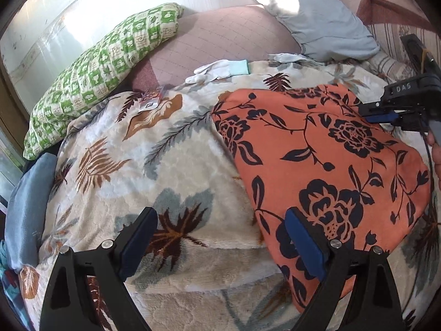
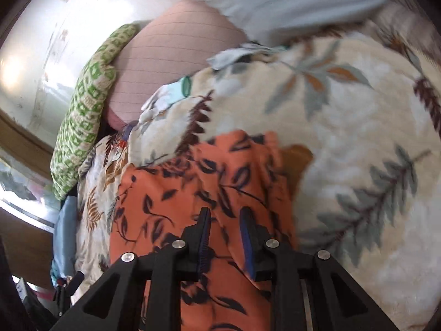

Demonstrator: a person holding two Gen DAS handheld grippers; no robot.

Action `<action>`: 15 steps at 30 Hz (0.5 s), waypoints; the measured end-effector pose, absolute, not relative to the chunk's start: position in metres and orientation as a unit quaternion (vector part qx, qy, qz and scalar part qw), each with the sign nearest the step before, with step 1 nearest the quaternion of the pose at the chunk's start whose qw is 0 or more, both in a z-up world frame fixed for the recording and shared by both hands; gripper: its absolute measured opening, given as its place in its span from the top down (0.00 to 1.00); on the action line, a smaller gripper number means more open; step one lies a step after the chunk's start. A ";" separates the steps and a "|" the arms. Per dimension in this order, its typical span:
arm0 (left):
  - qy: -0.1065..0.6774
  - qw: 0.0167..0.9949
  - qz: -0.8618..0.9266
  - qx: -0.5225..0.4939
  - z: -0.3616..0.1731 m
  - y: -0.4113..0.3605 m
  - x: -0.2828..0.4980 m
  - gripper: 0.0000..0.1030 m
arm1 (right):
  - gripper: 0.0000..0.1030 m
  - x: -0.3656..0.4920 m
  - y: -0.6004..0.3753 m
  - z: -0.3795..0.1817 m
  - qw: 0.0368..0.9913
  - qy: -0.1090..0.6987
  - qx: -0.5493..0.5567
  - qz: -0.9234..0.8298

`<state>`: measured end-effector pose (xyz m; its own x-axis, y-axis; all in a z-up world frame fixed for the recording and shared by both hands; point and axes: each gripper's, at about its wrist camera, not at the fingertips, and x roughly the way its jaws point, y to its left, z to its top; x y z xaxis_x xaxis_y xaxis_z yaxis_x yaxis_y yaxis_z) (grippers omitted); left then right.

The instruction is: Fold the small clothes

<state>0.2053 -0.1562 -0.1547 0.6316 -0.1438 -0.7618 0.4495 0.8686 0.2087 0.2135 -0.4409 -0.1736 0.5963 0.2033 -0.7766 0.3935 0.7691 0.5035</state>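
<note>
Left wrist: left tool (image 1: pixel 220 237) jaws wide, holding nothing, hovering over the leaf-print blanket (image 1: pixel 154 149); orange floral garment (image 1: pixel 325 160) lies flat on it, right of center.
Right wrist: right tool (image 2: pixel 224 237) narrowly parted over blurred garment (image 2: pixel 193 182); grip unclear.

Blanket (image 1: pixel 176 149): cream plush, printed with brown, rust and grey leaves; covers the bed.
Green checked pillow (image 1: pixel 102 74): lies at the blanket's far left, along the wall.
Pink quilted cushion (image 1: pixel 228 38): behind the blanket, between the green pillow and the pale blue pillow.
Pale blue pillow (image 1: pixel 325 27): far right, partly sunlit.
White gloves (image 1: pixel 217 70): on the blanket's far edge.
Blue cloth (image 1: pixel 27 201): at the blanket's left edge.
</note>
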 end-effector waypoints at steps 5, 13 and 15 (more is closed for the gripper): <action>0.383 0.887 -0.159 0.206 -0.154 -0.161 0.203 0.09 | 0.76 0.208 -0.445 -0.166 0.834 0.435 0.334 -0.064; 0.387 0.886 -0.158 0.202 -0.154 -0.162 0.207 0.09 | 0.76 0.207 -0.410 -0.150 0.840 0.449 0.305 -0.009; 0.388 0.885 -0.160 0.199 -0.154 -0.162 0.207 0.09 | 0.76 0.209 -0.408 -0.166 0.829 0.479 0.285 -0.032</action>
<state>0.2067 -0.1619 -0.1539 0.6474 -0.1288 -0.7512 0.4383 0.8692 0.2287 0.2089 -0.4078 -0.1657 0.5387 0.2204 -0.8131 0.3267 0.8350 0.4428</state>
